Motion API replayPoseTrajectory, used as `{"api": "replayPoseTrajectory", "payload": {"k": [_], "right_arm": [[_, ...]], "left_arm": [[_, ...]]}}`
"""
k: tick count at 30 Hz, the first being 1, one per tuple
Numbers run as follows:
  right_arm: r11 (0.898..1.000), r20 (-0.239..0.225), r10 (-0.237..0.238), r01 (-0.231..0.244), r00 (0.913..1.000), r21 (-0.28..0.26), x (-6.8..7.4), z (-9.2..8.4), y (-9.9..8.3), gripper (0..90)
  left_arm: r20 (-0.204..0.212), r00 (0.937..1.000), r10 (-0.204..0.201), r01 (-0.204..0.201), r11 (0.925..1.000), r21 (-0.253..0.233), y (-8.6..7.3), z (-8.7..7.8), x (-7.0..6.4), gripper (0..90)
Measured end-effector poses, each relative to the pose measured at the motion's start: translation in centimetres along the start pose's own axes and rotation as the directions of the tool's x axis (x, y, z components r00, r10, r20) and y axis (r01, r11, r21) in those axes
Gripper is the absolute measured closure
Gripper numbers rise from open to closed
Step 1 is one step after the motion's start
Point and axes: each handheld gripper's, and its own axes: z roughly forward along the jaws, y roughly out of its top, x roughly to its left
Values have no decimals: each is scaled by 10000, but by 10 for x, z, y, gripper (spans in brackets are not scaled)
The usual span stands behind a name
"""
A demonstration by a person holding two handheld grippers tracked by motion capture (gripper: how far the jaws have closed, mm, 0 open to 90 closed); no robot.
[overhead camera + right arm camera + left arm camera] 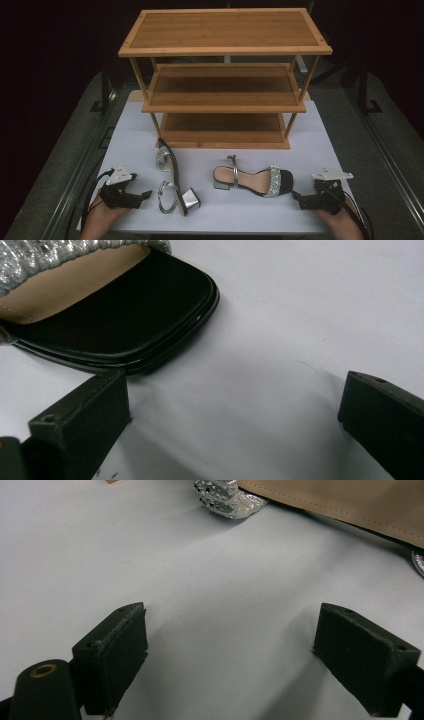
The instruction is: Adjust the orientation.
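Two black heeled sandals with glittering silver straps lie on the white table (220,210). One sandal (172,177) is tipped on its side at the left, its silver block heel toward me. The other sandal (255,179) stands upright at the right, toe pointing right. My left gripper (146,195) rests at the front left, open and empty, a little left of the tipped sandal, whose tan sole (350,505) and silver strap (225,497) lie beyond its jaws. My right gripper (296,199) is open and empty, just short of the upright sandal's black toe (135,315).
A three-tier wooden shoe rack (225,80) stands at the back of the table, all shelves bare. Dark floor surrounds the table. Bare tabletop lies between the sandals and the front edge.
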Motion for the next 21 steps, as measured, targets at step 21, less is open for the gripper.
{"api": "replayPoseTrajectory", "payload": {"k": [21], "right_arm": [[10000, 1, -14, 14, 10000, -16, 0, 0, 0, 0]], "left_arm": [[91, 9998, -194, 194, 9998, -91, 1, -7, 4, 227]]}}
